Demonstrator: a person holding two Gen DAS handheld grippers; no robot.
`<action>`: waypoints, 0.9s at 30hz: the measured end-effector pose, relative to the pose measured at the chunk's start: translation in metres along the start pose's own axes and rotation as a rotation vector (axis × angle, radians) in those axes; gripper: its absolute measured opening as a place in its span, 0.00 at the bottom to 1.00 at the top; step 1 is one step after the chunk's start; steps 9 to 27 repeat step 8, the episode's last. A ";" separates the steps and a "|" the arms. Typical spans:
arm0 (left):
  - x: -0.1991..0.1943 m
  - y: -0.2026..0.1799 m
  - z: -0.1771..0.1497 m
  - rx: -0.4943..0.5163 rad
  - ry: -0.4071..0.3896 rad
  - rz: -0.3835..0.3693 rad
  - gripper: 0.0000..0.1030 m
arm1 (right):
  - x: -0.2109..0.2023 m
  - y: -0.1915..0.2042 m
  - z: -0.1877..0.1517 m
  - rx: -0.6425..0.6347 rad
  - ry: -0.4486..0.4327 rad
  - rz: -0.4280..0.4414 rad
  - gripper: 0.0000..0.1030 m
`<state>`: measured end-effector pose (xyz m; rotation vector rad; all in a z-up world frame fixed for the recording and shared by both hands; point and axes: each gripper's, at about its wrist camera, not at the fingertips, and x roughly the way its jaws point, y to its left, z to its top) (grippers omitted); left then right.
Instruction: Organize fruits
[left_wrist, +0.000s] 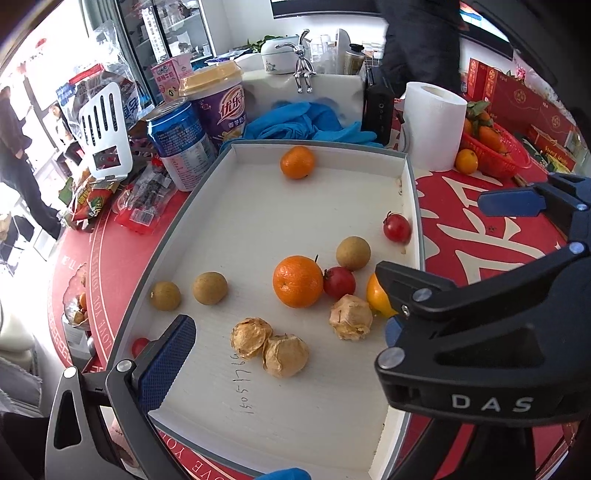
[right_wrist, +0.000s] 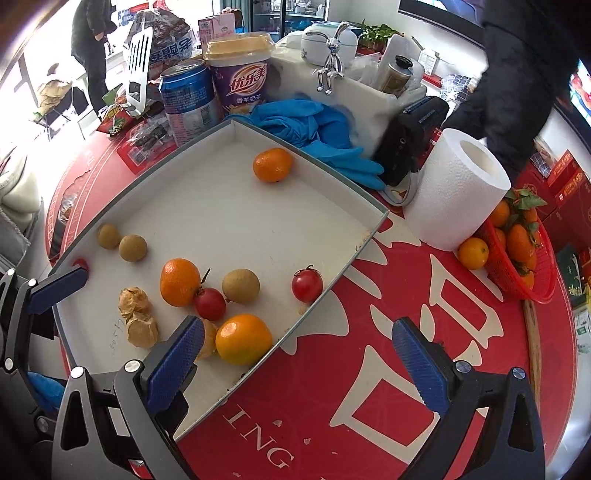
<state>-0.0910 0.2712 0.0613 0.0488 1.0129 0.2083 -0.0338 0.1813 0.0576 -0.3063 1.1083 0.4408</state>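
A white tray (left_wrist: 317, 398) holds loose fruit: three oranges, two cherry tomatoes (left_wrist: 397, 228), three longans (left_wrist: 209, 288) and three husked physalis (left_wrist: 284, 355). One orange (left_wrist: 297, 162) lies at the far wall, one (left_wrist: 297, 281) in the middle, one (right_wrist: 243, 343) by the right wall. My left gripper (left_wrist: 280, 354) is open above the tray's near end. My right gripper (right_wrist: 299, 354) is open, astride the tray's right wall (right_wrist: 325, 291), with its left finger (right_wrist: 173, 365) next to that orange. It also shows in the left wrist view (left_wrist: 443, 295).
A red basket of oranges (right_wrist: 517, 254) stands at the right with a loose orange (right_wrist: 473, 252) and a paper roll (right_wrist: 458, 192) beside it. Blue gloves (right_wrist: 314, 129), a can (right_wrist: 188, 103), a purple cup (right_wrist: 240, 81) and snack packets crowd the tray's far side.
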 end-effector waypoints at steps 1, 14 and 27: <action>0.000 -0.001 0.000 0.000 0.002 0.002 1.00 | 0.000 0.000 -0.001 -0.001 0.000 0.000 0.99; -0.004 -0.003 -0.002 0.013 -0.016 0.011 1.00 | 0.000 -0.003 -0.004 0.005 -0.007 0.011 0.99; -0.004 -0.003 -0.002 0.013 -0.016 0.011 1.00 | 0.000 -0.003 -0.004 0.005 -0.007 0.011 0.99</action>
